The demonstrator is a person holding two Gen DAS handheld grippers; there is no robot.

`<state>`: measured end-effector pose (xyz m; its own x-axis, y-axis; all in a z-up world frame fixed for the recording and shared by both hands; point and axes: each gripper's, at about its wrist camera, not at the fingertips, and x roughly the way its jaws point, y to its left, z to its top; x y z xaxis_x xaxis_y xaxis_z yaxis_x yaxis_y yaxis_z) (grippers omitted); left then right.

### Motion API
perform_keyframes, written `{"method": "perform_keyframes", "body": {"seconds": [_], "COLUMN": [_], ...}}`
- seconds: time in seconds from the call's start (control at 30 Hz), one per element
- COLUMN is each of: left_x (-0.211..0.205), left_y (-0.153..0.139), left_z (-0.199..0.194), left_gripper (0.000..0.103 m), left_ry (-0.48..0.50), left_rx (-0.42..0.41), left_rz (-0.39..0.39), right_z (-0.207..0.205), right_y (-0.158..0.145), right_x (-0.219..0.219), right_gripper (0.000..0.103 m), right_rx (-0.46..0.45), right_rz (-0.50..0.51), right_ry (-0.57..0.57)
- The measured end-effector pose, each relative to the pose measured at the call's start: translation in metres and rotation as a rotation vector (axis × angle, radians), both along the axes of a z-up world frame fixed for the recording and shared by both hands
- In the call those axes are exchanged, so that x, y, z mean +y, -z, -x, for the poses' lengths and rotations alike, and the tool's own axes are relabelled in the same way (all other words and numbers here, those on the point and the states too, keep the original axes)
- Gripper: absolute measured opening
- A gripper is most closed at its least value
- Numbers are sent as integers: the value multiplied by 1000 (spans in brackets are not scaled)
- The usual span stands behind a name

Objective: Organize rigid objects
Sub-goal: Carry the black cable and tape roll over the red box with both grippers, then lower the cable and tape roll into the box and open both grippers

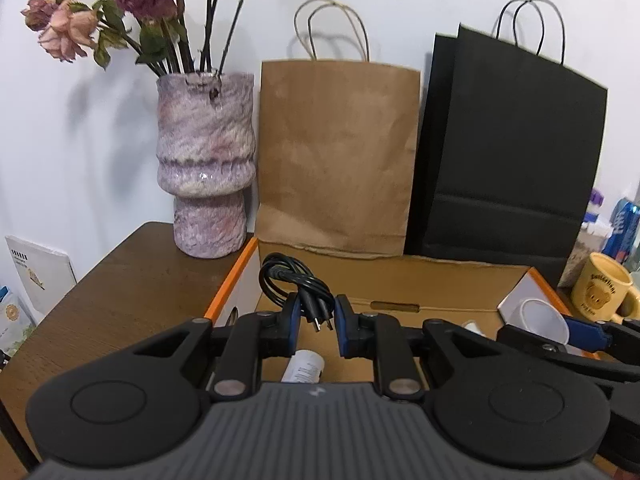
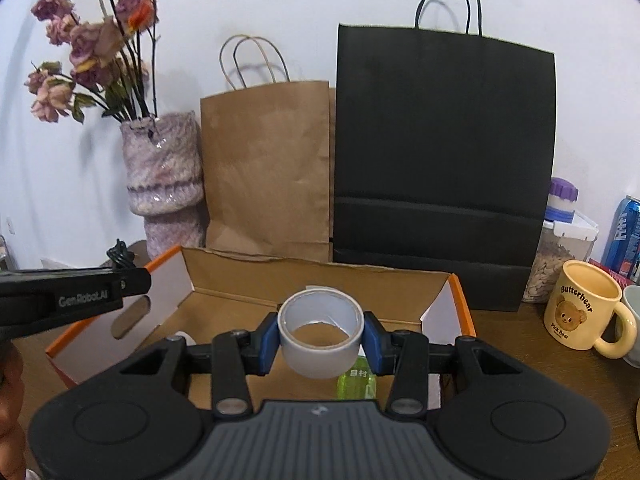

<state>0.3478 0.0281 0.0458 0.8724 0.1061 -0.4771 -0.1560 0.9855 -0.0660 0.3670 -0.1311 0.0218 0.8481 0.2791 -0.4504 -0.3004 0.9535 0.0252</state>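
My left gripper (image 1: 316,318) is shut on a coiled black cable (image 1: 294,282), whose plugs hang between the blue pads over the open cardboard box (image 1: 440,280). A white bottle (image 1: 303,366) lies in the box below it. My right gripper (image 2: 321,336) is shut on a grey roll of tape (image 2: 320,330), held above the same cardboard box (image 2: 240,280). A green bottle (image 2: 356,382) lies in the box under the roll. The left gripper's arm (image 2: 72,298) reaches in from the left of the right wrist view, and the tape roll (image 1: 542,320) shows at the right of the left wrist view.
A purple vase (image 1: 206,164) with dried flowers, a brown paper bag (image 1: 338,152) and a black paper bag (image 1: 512,152) stand against the wall behind the box. A yellow bear mug (image 2: 586,310), a seed jar (image 2: 560,248) and a blue can (image 2: 626,236) crowd the right of the wooden table (image 1: 120,292).
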Motion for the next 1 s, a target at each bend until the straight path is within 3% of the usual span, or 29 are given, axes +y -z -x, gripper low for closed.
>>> {"method": "perform_keyframes", "body": {"seconds": [0.47,0.53,0.57,0.6,0.63,0.67,0.73,0.8,0.83,1.0], "left_x": [2,4,6,7,8,8,9,8,8,8], "left_y": [14,14,14,14,13,13,13,12,12,10], "left_z": [-10,-11,-11,-11,-11,-11,-11,-11,-10,-8], "left_gripper": [20,30,35,48,59,63,84,97,102,103], "left_ry": [-6,-23,-31,-42,-49,-56,-65,-67,-65,-76], "left_rx": [65,66,66,67,67,64,60,51,45,33], "left_rz": [-38,-44,-44,-46,-51,-57,-66,-71,-71,-67], "right_z": [-11,-12,-12,-13,-13,-13,-13,-13,-12,-12], "right_y": [22,23,23,23,23,23,21,19,19,15], "right_x": [0,-2,-3,-4,-6,-8,-10,-12,-13,-16], "right_gripper": [43,44,51,56,69,81,90,100,103,103], "right_rx": [53,61,65,68,68,66,56,49,42,39], "right_rz": [40,39,39,36,32,29,20,11,7,-1], "right_ry": [-1,4,5,9,12,18,23,31,35,54]}}
